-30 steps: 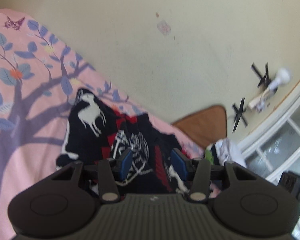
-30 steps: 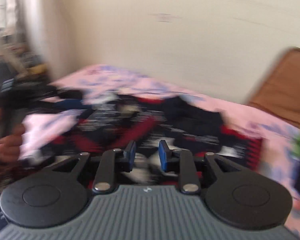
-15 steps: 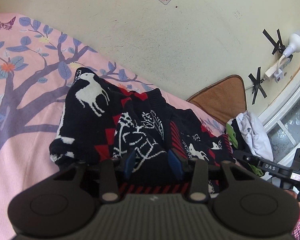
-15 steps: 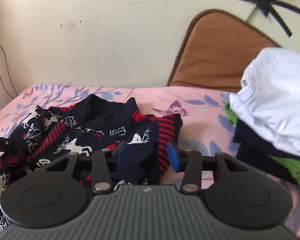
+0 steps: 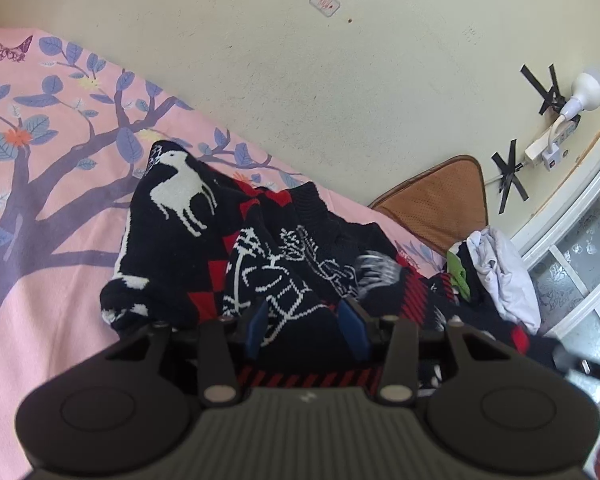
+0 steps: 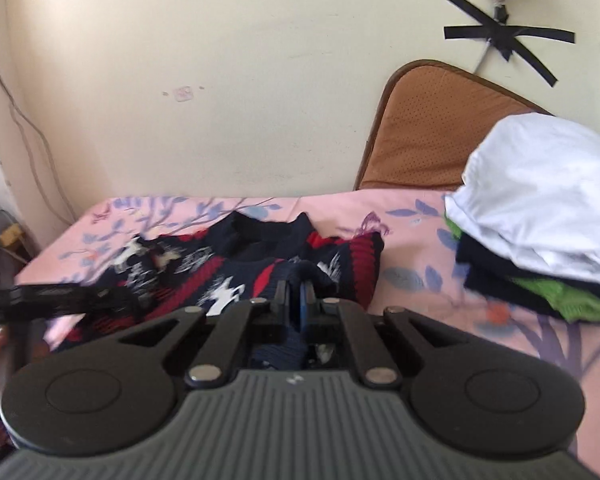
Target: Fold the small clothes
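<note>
A navy knitted sweater (image 5: 180, 200) with white deer and red bands lies crumpled on the pink bed sheet (image 5: 40, 240). My left gripper (image 5: 304, 324) has a bunch of the sweater's near edge filling the gap between its blue pads; its jaws are opening slightly. In the right wrist view the sweater (image 6: 228, 268) spreads out ahead with its collar toward the wall. There my right gripper (image 6: 298, 300) is shut on a fold of navy fabric at the sweater's right side. The left gripper (image 6: 60, 296) shows as a dark blur at the left.
A pile of clothes, white on top of black and green (image 6: 540, 208), sits on the bed to the right. A brown cushion (image 6: 432, 132) leans on the cream wall behind it. Taped cables and a socket strip (image 5: 548, 144) hang on the wall. A window frame (image 5: 580, 280) borders the far right.
My right gripper's jaws, half a second ago open around the sweater's fold, have closed on it. The view has shifted. The left gripper keeps its bunch of fabric.
</note>
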`<state>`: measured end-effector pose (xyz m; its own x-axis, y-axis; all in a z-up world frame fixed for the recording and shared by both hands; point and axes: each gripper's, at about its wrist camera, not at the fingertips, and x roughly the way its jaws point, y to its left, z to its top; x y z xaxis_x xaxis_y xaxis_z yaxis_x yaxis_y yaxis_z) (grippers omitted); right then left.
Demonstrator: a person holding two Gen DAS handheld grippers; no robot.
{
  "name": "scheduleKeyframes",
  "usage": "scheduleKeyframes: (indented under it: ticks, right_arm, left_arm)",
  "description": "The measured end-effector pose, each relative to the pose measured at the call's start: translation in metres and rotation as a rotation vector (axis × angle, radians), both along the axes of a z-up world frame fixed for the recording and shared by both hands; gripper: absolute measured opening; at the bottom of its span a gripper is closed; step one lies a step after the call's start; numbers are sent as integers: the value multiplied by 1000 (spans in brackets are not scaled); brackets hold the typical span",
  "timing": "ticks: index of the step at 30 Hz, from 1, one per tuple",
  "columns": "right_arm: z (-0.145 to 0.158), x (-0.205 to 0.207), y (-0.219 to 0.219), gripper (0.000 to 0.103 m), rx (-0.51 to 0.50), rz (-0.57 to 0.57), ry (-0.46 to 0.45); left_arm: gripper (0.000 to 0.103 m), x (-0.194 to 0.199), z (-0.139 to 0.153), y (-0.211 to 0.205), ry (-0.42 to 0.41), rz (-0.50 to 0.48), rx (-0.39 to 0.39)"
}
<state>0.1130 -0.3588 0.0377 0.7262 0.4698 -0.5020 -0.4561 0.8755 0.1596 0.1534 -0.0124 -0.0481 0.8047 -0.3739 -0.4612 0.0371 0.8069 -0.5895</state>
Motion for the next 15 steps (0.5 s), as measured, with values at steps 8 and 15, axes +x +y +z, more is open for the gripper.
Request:
scheduleKeyframes:
  ticks: [8,15]
  right_arm:
    - [-49,-107,-9,15,-10,174,215]
    - [-35,-62,-17,40,32,80,-3]
  left_arm:
    - [40,-6,10,-22,-59,-78,58]
    - [41,-6,7,-43,-60,-116,152]
